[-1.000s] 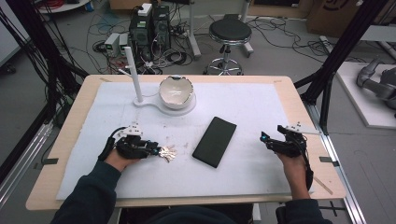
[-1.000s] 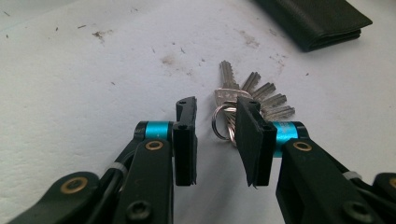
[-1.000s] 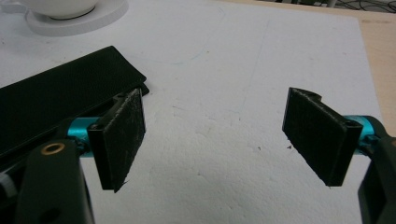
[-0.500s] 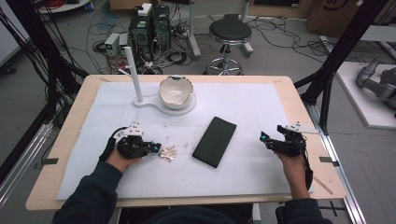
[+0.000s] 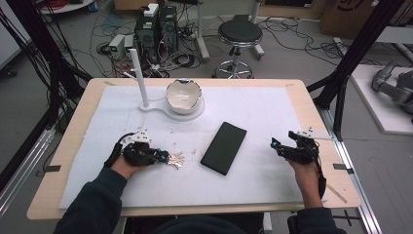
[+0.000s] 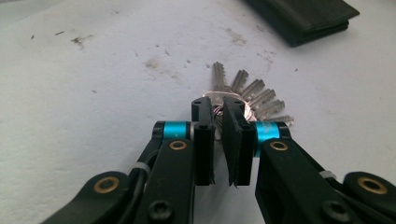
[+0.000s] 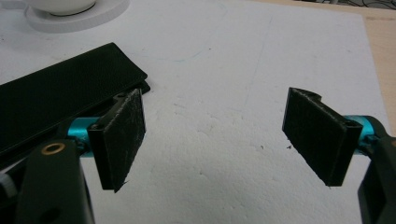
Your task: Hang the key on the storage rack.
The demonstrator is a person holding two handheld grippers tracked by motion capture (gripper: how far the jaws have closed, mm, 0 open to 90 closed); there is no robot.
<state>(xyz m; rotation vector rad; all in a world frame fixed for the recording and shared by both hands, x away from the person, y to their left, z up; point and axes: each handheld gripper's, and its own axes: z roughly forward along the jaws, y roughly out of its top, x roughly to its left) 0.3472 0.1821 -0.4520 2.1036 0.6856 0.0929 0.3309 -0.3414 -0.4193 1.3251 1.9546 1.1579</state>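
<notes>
Keys (image 6: 247,100) lie fanned on the white mat (image 5: 272,112), at the left part of the table (image 5: 73,146), just left of the black wallet (image 5: 224,147). The left gripper (image 6: 218,114) lies low on the mat with its tips at the key ring; its jaws are almost together with a thin gap, they have just been opening a little, and the ring wire sits at the tips, but I cannot tell if the pads press it. The right gripper (image 7: 215,135) rests well apart at the right side of the mat, jaws wide with nothing between them. A white bowl (image 5: 183,95) stands on its stand behind.
</notes>
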